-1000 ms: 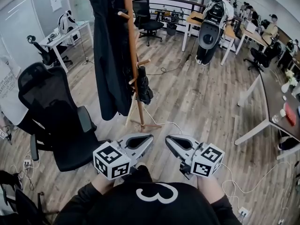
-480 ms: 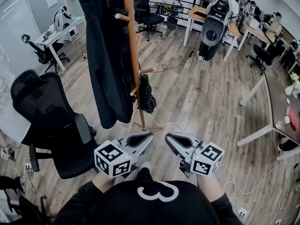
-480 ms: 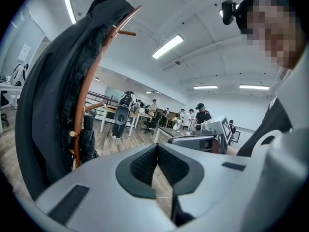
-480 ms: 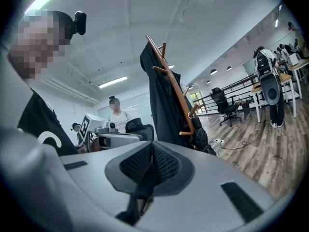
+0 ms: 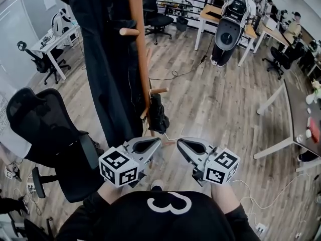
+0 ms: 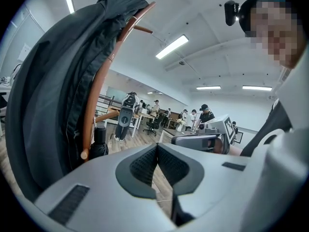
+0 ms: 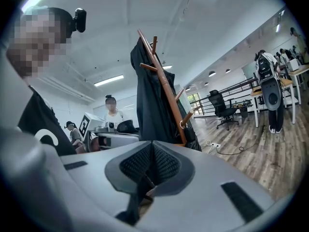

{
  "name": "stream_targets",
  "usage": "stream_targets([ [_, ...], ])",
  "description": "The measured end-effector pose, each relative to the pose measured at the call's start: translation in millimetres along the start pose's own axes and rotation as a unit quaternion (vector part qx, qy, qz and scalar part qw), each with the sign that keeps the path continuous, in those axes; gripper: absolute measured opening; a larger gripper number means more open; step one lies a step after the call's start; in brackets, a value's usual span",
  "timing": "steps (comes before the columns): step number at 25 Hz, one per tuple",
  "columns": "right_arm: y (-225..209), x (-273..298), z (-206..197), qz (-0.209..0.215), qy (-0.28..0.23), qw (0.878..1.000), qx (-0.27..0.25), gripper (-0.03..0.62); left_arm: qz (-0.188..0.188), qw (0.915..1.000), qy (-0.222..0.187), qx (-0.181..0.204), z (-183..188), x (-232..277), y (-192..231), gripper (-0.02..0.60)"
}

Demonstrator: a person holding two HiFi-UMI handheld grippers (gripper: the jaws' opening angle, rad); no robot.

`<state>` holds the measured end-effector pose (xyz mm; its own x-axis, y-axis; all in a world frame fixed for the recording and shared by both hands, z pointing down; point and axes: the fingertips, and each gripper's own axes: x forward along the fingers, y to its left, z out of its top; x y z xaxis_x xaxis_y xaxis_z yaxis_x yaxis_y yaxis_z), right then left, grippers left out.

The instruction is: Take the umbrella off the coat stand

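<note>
Wood-plank floor [image 5: 215, 99] of an open office fills the head view. A folded black umbrella [image 5: 157, 114] hangs from a low peg of the coat stand [image 5: 140, 59], its long axis vertical. It lies at about twelve o'clock from the left tool [image 5: 158, 140], near its tips. From the right tool [image 5: 179, 142] it lies at eleven o'clock, further off.

Left gripper view: the pads are pressed together with nothing between them. The umbrella hangs at ten o'clock beside the pole, with a black coat [image 6: 43, 105] left of it.

Right gripper view: the pads are likewise pressed together and empty, and the stand rises at twelve o'clock.

By my judgement, the nearer left tool must spread before it can grip.
</note>
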<state>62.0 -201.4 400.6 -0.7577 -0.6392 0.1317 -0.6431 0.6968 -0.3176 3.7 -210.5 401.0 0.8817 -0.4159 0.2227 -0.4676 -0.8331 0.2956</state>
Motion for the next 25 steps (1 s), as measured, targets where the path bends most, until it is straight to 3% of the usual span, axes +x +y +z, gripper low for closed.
stream_targets([
  [25,-82.7,97.9,9.4,-0.024,0.017,1.0,-0.011,0.029,0.013,0.9998,0.014,0.006,17.0,24.7,97.7,0.017],
])
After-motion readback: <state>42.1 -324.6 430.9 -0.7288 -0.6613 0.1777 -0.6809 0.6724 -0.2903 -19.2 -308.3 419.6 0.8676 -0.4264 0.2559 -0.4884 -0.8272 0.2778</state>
